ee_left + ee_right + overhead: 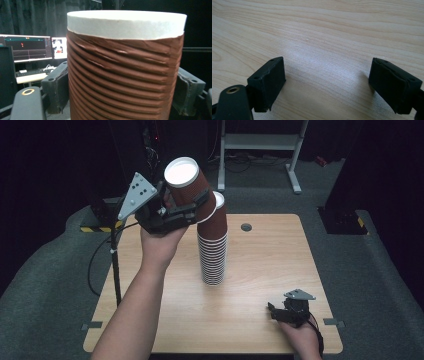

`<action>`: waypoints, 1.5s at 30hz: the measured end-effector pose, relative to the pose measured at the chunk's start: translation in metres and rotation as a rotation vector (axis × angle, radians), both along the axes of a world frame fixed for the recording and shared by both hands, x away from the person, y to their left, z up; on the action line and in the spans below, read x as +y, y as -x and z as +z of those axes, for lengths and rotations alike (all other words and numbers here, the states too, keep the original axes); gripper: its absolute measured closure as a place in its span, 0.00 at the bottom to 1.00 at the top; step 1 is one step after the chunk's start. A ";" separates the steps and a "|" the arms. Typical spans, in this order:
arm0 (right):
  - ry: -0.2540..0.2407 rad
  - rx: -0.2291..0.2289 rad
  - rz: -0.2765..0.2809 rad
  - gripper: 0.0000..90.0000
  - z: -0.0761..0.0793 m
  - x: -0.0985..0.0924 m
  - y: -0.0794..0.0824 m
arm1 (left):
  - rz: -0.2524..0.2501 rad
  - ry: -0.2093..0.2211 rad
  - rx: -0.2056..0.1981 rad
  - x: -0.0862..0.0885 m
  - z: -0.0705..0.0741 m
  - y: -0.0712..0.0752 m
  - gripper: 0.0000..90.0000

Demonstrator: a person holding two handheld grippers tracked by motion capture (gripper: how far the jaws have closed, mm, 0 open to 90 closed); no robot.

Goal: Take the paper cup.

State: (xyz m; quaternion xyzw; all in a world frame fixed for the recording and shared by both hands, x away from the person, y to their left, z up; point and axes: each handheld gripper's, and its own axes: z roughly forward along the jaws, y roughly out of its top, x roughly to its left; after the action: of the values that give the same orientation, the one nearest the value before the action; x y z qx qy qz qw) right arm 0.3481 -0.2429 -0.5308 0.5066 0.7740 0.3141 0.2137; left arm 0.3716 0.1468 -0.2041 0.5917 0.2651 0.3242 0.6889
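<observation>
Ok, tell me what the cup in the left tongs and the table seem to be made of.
Cup: probably paper, with a matte brown ribbed sleeve, creased near the top, and a white rim. Table: pale wood grain with a soft sheen, possibly laminate rather than solid wood.

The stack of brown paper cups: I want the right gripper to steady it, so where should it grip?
Grip the stack of brown paper cups low on its upright lower wall, coming level from the right gripper's side; the top leans left and the left gripper works there.

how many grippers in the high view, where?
2. Left gripper raised at upper left, clamped on a brown cup; right gripper low at the table's near right corner.
</observation>
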 end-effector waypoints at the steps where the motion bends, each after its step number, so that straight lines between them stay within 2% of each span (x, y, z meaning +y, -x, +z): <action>1: 0.000 0.000 0.000 0.15 0.000 0.000 0.000 | -0.002 -0.004 0.002 0.000 -0.001 0.001 0.20; 4: 0.000 0.000 0.000 0.15 0.000 0.000 0.000 | 0.010 -0.021 0.005 0.002 -0.006 0.004 0.20; 6: -0.001 0.001 0.000 0.15 0.000 0.000 0.000 | 0.005 -0.004 0.017 0.005 -0.009 0.005 0.20; 12: -0.001 -0.001 0.000 0.15 0.000 0.000 0.000 | 0.014 -0.009 0.027 0.013 -0.017 0.010 0.20; 15: -0.001 -0.001 0.000 0.15 0.000 0.000 0.000 | 0.010 0.002 0.032 0.018 -0.018 0.015 0.20; 20: 0.000 -0.001 -0.001 0.15 0.000 0.000 -0.001 | 0.007 0.006 0.017 0.022 -0.018 0.024 0.20; 24: 0.000 -0.001 -0.001 0.15 0.000 0.000 0.000 | 0.007 0.001 0.021 0.020 -0.021 0.029 0.20; 40: -0.007 -0.002 0.000 0.17 0.000 -0.002 0.001 | -0.035 -0.022 0.081 0.013 -0.058 0.033 0.20; 45: -0.021 -0.008 -0.002 0.20 0.001 -0.004 0.001 | -0.050 -0.029 0.123 0.009 -0.075 0.031 0.20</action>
State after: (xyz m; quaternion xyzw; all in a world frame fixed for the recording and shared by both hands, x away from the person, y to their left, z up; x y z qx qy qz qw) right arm 0.3468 -0.2467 -0.5301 0.5085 0.7692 0.3239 0.2117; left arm 0.3402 0.1556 -0.2787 0.6270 0.2871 0.2737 0.6705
